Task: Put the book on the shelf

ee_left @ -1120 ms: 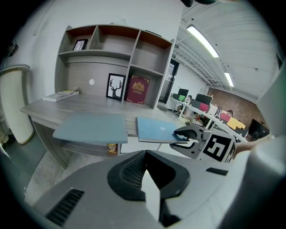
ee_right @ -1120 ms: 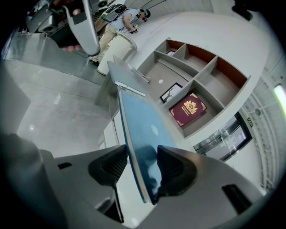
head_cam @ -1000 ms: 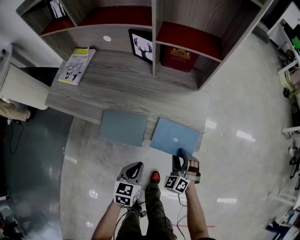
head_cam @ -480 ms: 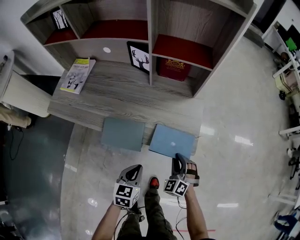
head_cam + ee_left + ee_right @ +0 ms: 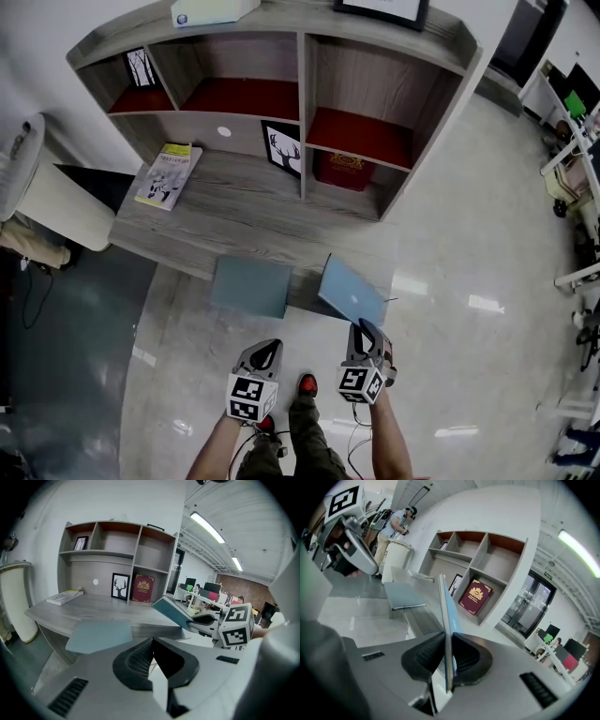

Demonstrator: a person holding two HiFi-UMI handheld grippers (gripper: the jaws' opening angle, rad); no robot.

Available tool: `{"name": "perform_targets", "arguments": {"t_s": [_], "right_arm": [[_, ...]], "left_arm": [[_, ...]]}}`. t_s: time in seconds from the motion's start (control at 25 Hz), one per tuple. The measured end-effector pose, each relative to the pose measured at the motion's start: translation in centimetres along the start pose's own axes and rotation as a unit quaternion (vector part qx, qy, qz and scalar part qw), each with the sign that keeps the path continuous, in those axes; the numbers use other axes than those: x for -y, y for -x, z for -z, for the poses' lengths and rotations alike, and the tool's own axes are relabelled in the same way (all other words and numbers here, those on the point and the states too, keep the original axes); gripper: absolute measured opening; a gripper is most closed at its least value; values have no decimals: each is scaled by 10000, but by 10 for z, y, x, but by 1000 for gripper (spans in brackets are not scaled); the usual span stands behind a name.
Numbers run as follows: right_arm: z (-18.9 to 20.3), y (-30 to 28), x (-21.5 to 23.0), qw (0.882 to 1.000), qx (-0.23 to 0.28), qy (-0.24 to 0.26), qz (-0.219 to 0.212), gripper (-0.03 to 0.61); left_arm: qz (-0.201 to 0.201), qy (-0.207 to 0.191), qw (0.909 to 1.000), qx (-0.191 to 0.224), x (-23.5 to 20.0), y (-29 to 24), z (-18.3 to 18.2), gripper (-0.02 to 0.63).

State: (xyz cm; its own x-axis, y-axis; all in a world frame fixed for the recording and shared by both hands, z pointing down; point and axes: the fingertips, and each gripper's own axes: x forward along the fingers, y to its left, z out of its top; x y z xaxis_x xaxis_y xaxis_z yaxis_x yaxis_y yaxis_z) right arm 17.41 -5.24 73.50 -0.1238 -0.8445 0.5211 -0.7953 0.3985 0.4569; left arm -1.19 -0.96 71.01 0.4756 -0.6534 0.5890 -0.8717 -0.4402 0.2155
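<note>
Book point(image 5: 349, 289), the blue one, sits tilted up at the desk's point(image 5: 234, 202) front edge, pinched edge-on by the right tool point(image 5: 367, 330), whose jaws have just been closing onto it. Left tool point(image 5: 265, 349) hovers out in front of the desk, jaws together, nothing in them. Second blue book point(image 5: 251, 286) lies flat, overhanging that same edge.

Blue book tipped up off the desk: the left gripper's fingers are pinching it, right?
No, the right gripper pinches the blue book, tipped up off the desk. The right gripper view shows its fingers, which have just been closing, clamped on the book's edge.
</note>
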Motion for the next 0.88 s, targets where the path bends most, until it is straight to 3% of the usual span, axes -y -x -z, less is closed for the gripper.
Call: {"name": "perform_targets", "arguments": {"t_s": [0.28, 0.44, 0.64, 0.76, 0.88], "right_arm": [[-6, 22, 29, 9892, 283, -1438, -101, 63], [-8, 35, 44, 9727, 418, -2276, -177, 63], [-5, 54, 53, 9434, 514, -3263, -305, 61], [-12, 65, 57, 9302, 672, -3596, -318, 61], [-20, 79, 59, 9270, 846, -3640, -316, 61]], "left_arm": [[1, -112, 9997, 234, 13, 11, -31, 6], [28, -219, 9992, 345, 22, 15, -47, 6], [50, -342, 9984, 447, 35, 24, -62, 6], [50, -480, 9972, 577, 40, 28, -78, 6], [34, -600, 9958, 696, 46, 36, -91, 6]]}}
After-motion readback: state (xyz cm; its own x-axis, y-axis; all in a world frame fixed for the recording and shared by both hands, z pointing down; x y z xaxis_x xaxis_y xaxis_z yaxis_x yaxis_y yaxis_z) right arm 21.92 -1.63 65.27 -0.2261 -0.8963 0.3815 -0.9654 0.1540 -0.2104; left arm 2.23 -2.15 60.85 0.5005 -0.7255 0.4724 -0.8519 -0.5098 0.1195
